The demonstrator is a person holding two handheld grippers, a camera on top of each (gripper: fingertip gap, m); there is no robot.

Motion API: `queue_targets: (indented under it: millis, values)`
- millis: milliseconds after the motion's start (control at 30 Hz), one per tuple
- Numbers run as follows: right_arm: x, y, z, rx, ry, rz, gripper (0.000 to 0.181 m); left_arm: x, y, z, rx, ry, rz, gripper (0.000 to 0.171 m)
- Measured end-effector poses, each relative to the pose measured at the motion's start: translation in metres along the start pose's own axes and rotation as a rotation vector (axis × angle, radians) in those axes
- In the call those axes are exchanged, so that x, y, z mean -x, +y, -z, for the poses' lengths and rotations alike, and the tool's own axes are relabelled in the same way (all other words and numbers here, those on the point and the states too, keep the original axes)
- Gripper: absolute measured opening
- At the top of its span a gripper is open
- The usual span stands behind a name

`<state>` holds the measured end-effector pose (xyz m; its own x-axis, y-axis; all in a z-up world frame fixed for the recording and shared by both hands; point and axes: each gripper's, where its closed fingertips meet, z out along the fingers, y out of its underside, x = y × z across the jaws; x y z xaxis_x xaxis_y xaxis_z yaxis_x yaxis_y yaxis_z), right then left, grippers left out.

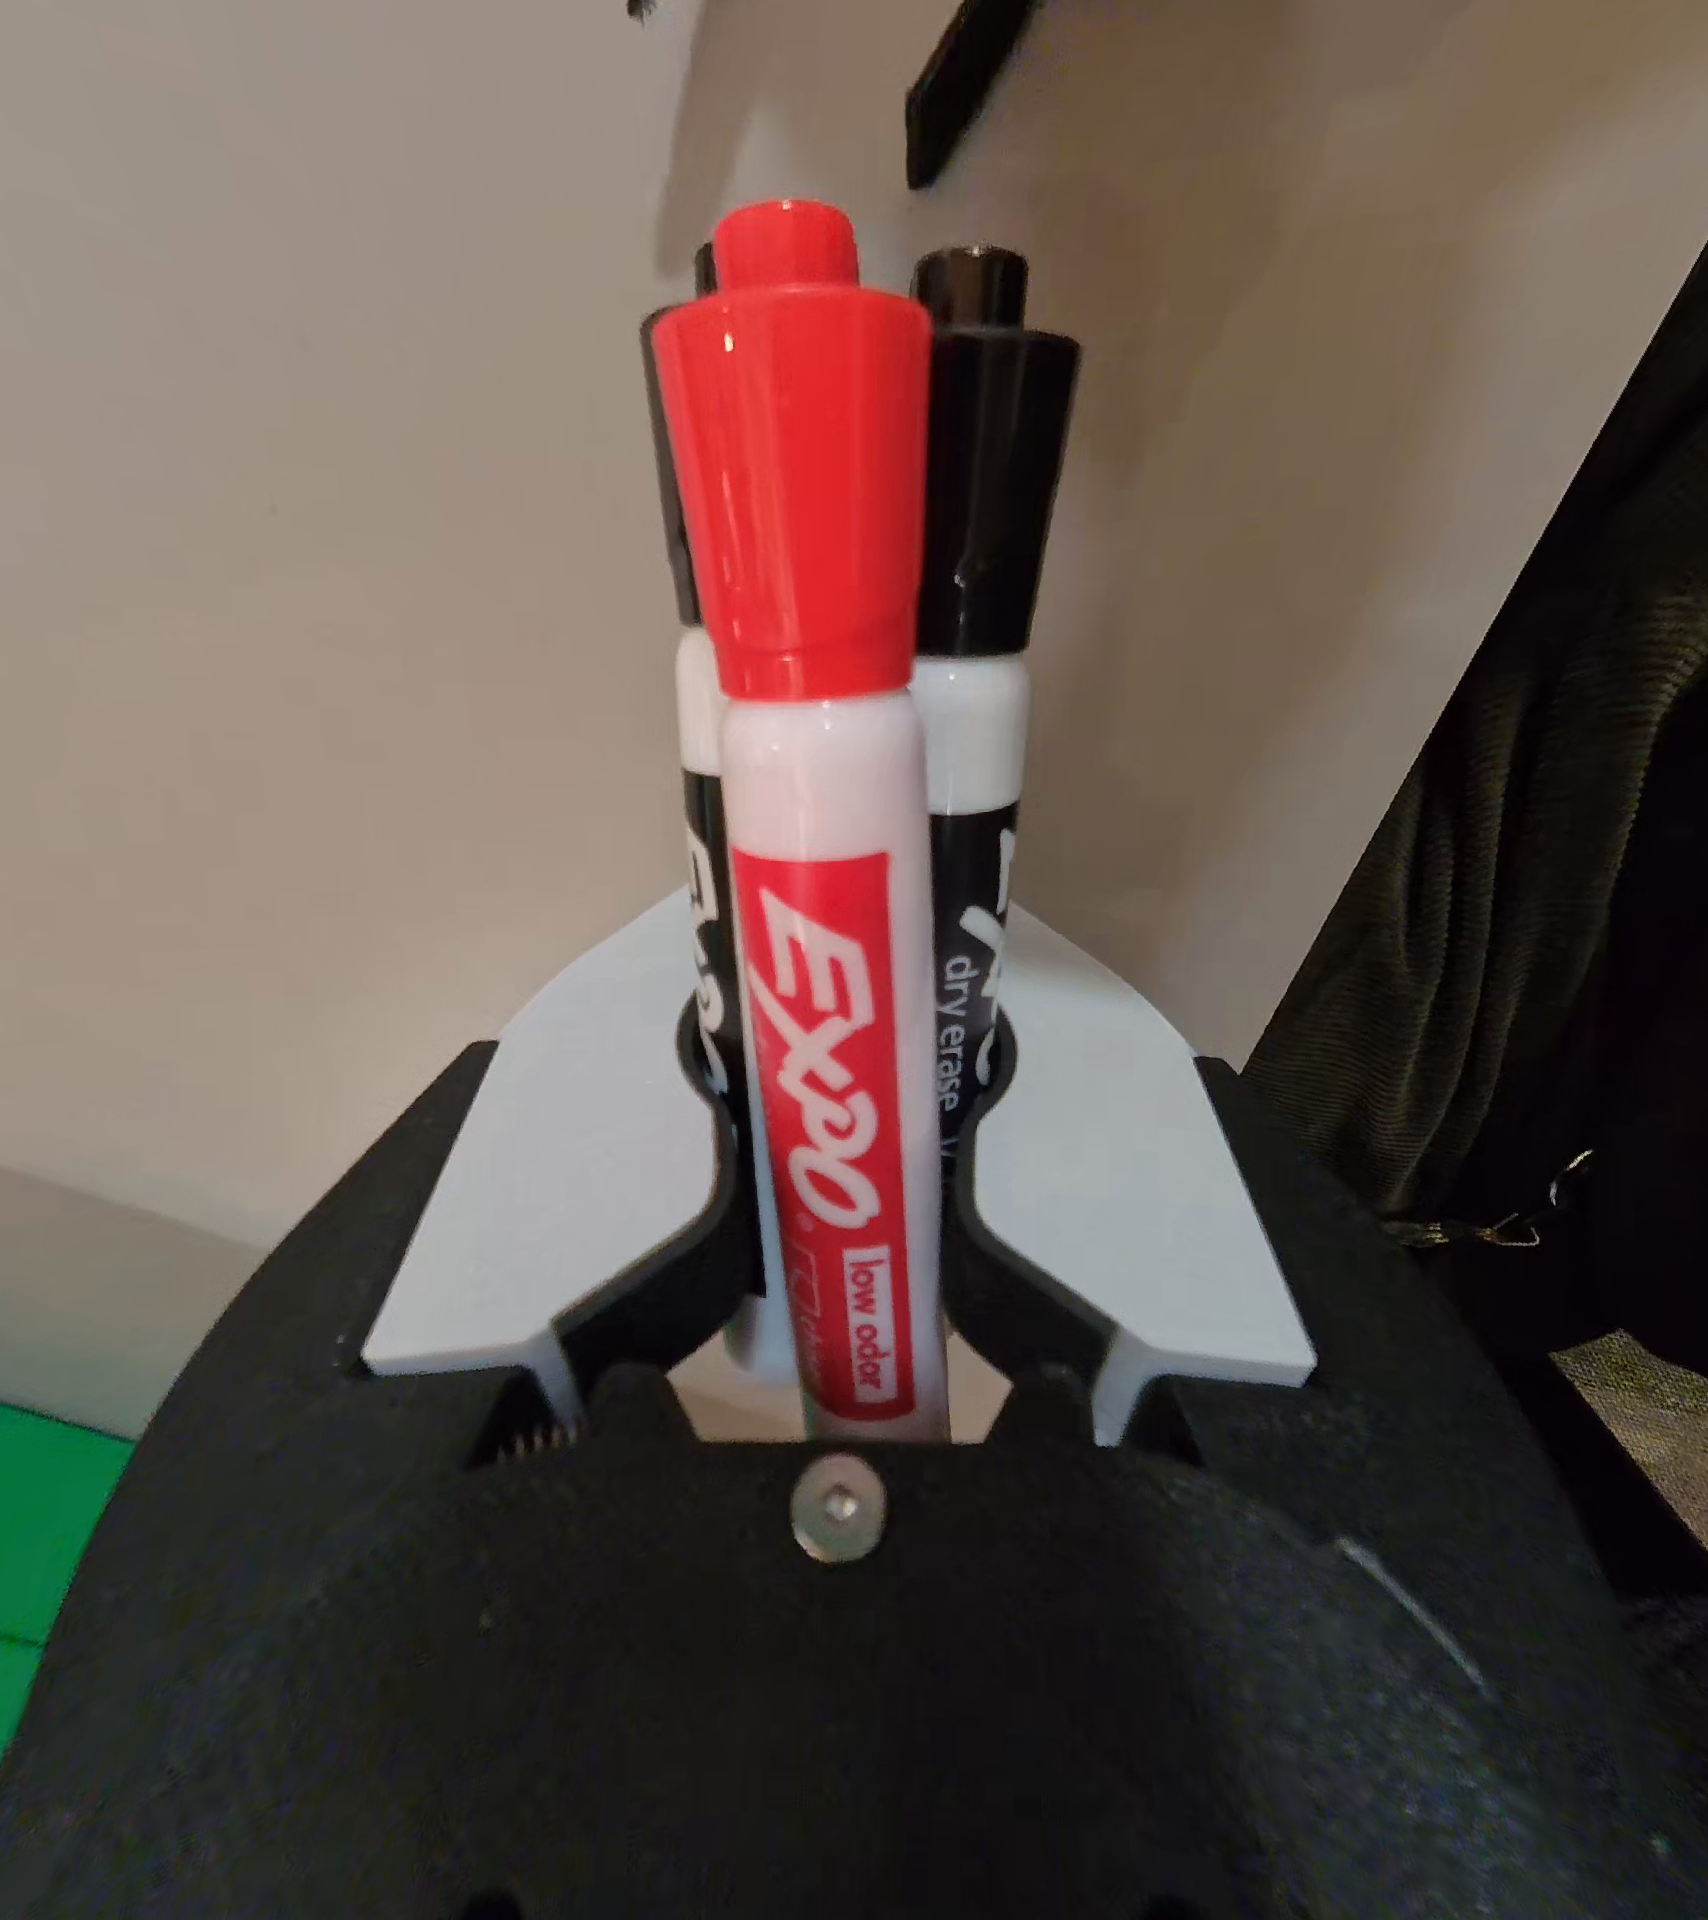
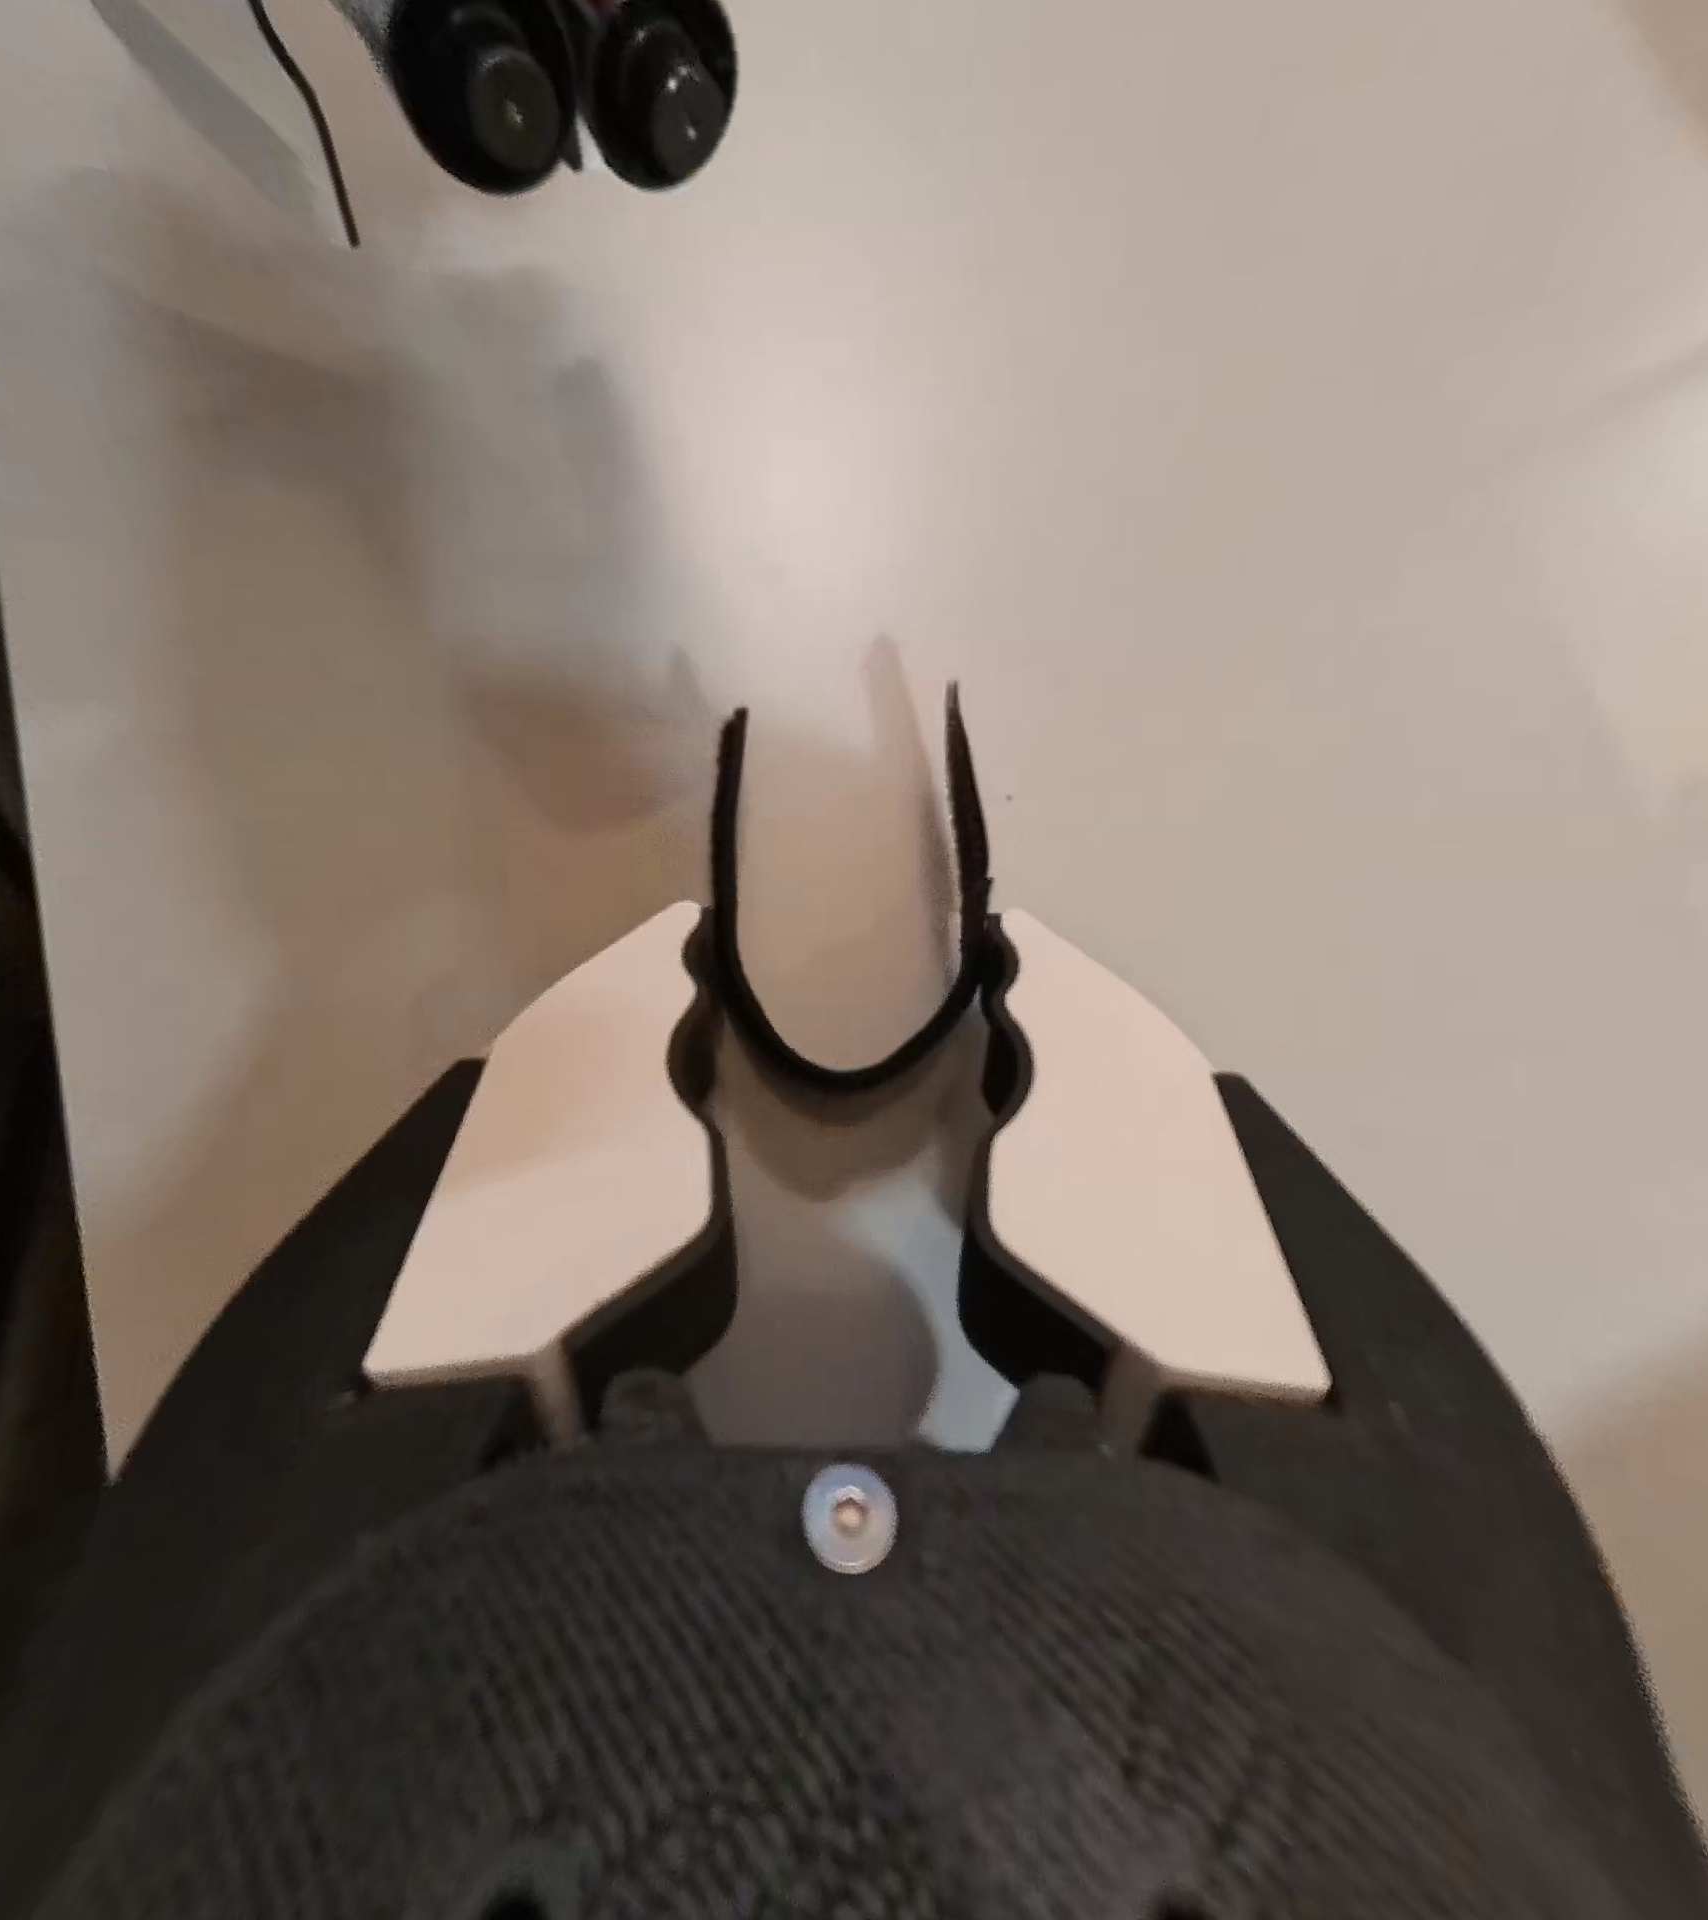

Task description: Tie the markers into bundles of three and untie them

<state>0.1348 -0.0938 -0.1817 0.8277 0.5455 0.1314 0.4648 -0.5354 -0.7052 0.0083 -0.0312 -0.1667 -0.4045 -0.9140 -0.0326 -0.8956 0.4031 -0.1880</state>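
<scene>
Soft warm indoor light; right wrist view motion-blurred; wide-angle edge distortion.

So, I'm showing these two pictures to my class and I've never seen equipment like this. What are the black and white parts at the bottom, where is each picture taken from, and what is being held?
Each picture comes from a camera mounted on a hand-held gripper, looking forward along its two fingers. A person holds one gripper in each hand; there is no robot arm.

In the left wrist view, the left gripper is closed on three markers standing together: a red marker in front and two black markers behind it.

In the right wrist view, the right gripper grips a black strap bent into a U, its two ends pointing away from the camera. Behind it is a white surface, blurred by motion, with some dark round parts at the top edge.

No strap shows around the markers.
</scene>
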Motion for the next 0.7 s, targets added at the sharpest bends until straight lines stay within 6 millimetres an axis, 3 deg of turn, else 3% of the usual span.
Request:
queue_targets:
  millis: [400, 700]
  values:
    - [-0.003, -0.006, 0.012, -0.079, 0.015, -0.075, 0.046, -0.004, -0.006, 0.005, -0.045, 0.016, -0.007, 0.043]
    - [0.003, -0.07, 0.056, -0.517, -0.146, -0.288, 0.048, -0.01, -0.016, 0.011, -0.137, 0.071, -0.007, 0.043]
